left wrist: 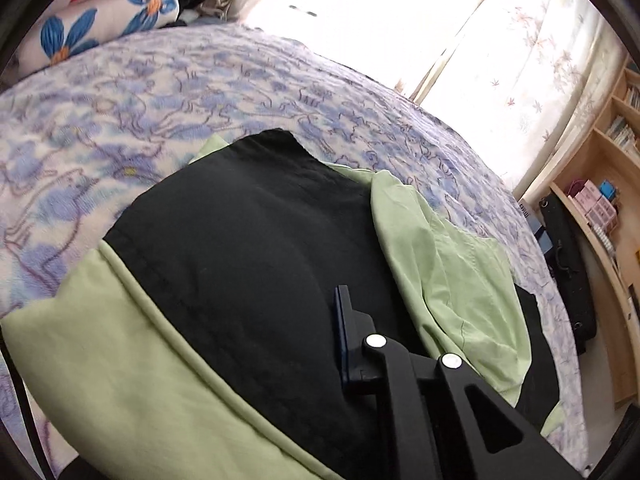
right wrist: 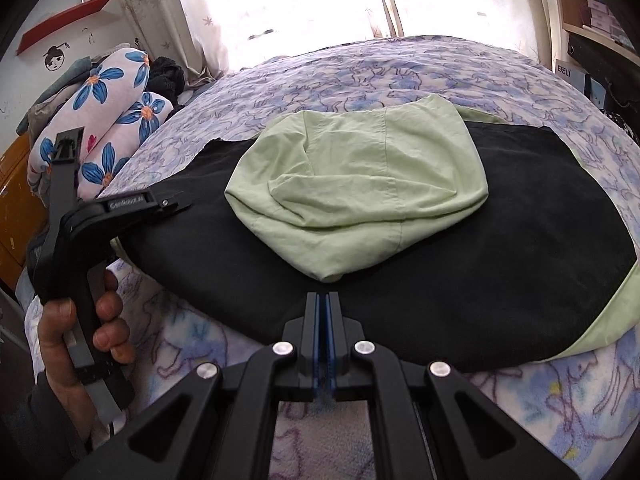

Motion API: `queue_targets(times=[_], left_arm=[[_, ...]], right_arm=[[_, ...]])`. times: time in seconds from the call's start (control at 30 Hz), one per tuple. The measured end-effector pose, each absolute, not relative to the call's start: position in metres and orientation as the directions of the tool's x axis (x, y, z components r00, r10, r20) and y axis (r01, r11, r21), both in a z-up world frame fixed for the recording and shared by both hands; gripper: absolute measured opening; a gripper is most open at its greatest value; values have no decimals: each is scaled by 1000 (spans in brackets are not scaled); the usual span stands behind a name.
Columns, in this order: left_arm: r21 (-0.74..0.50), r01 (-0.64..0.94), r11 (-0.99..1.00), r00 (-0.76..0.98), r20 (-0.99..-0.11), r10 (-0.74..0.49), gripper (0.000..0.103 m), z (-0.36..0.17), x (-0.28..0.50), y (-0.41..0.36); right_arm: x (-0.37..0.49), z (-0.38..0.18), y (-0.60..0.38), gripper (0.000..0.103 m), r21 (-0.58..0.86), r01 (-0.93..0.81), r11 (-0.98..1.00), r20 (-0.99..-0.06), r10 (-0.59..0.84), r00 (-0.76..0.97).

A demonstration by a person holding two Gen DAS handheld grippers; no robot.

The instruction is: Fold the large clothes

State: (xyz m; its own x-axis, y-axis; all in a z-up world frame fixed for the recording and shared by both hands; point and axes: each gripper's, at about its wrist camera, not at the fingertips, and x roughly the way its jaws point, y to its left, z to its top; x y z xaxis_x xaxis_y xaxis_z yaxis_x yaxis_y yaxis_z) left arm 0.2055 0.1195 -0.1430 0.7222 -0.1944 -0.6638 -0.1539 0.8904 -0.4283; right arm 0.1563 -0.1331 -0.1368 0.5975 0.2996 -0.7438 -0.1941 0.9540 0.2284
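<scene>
A large garment, black with light green panels (right wrist: pixel 400 248), lies spread on the bed, with a green part (right wrist: pixel 360 184) folded in a heap on top of the black. My right gripper (right wrist: pixel 323 300) is shut, its tips at the garment's near black edge; whether cloth is pinched I cannot tell. My left gripper (right wrist: pixel 176 202) is held in a hand at the garment's left end and is pressed on the black cloth. In the left wrist view only one finger (left wrist: pixel 343 320) shows, over the black cloth (left wrist: pixel 240 240) beside the green panel (left wrist: pixel 120 360).
The bed has a blue flowered cover (right wrist: pixel 400 72). Rolled flowered bedding (right wrist: pixel 116 120) lies at the left by dark clothes. A bright curtained window (right wrist: pixel 300 0) is behind. Wooden shelves (left wrist: pixel 608 200) stand to the right of the bed.
</scene>
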Motion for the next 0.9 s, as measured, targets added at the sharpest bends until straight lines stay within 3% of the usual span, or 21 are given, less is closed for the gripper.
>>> queue_targets(times=[0.33, 0.43, 0.53, 0.77, 0.9], left_arm=[[-376, -162, 912, 723, -675, -150, 8, -146, 193, 119], [-373, -163, 914, 719, -679, -149, 8, -148, 193, 119], [-373, -165, 913, 716, -682, -149, 8, -150, 194, 120], [-319, -156, 935, 726, -679, -111, 8, -141, 192, 111], [-231, -114, 966, 772, -633, -61, 8, -111, 188, 87]], right_arm=[[254, -110, -136, 3, 160, -85, 983, -669, 171, 724], [286, -121, -128, 3, 144, -94, 985, -691, 168, 703], [305, -158, -113, 3, 114, -112, 987, -777, 159, 608], [271, -168, -113, 3, 120, -128, 985, -806, 172, 566], [242, -169, -119, 3, 148, -135, 980, -803, 199, 563]])
